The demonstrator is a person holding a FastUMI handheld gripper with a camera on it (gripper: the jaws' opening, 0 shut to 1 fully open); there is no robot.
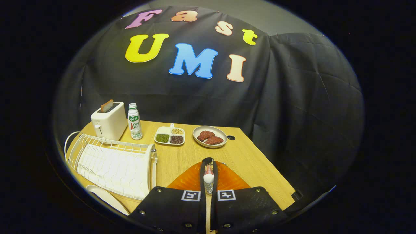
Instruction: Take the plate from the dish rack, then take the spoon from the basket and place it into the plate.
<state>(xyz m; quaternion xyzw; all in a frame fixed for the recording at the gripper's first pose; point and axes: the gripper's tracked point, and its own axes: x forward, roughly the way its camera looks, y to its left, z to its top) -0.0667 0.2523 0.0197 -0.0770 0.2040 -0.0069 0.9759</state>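
My gripper [208,169] is shut on the spoon [208,161]. The spoon's shiny bowl pokes out just past the fingertips, and its white handle with red stripes is pinched between the fingers. Directly under the fingers and the spoon an orange ribbed plate [190,180] lies flat on the wooden table [250,162]. The white wire dish rack [113,164] stands to the left of the fingers with no dish in it. A bit of wire mesh [208,189] shows low between the fingers; I cannot tell what it belongs to.
A white plate [107,198] lies by the rack's near corner. Along the table's back stand a white toaster [109,123], a bottle [134,122], a divided dish of beans [169,135] and a grey plate of meat [210,136]. The table's edge runs close on the right.
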